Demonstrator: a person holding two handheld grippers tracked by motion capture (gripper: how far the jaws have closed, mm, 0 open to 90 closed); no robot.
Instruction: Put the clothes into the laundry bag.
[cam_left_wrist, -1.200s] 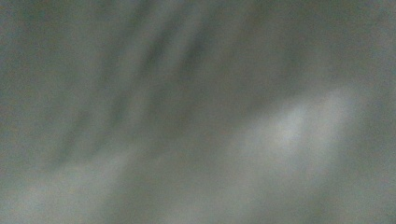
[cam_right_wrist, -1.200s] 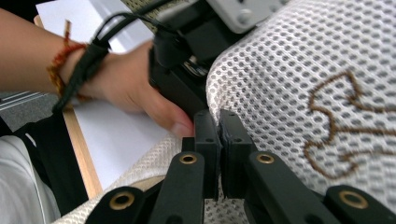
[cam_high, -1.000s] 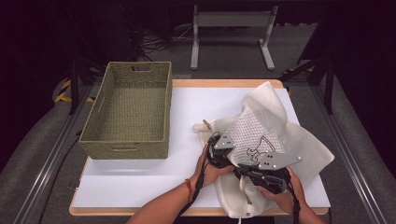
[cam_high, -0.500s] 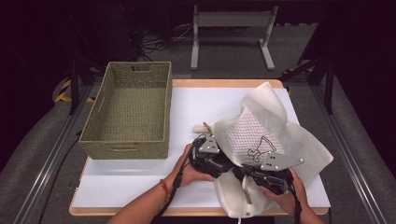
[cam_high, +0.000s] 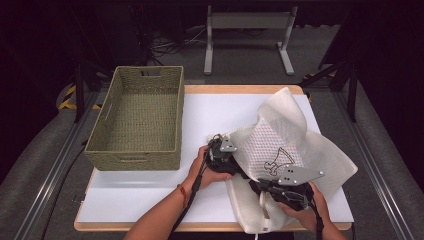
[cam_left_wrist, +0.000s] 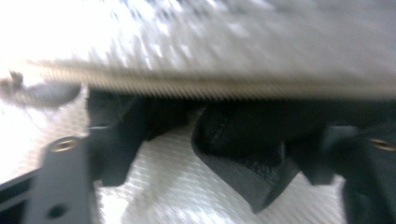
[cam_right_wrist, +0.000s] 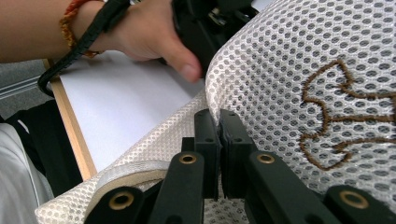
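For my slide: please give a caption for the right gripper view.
Right claw shut on the white mesh garment's edge.

White mesh garment (cam_high: 280, 150) rumpled on the right half of the white table.

The cream-white garment is honeycomb mesh with a brown outline embroidered near its middle (cam_right_wrist: 341, 116) and a ribbed hem band along its near edge. It lies bunched and partly folded, one flap raised toward the table's far edge, its near part overhanging the front edge, well apart from the basket.

claws: black, brass screws | top plate (cam_high: 299, 175): grey, three-cornered | cable: black | wristband (cam_right_wrist: 74, 13): orange braid
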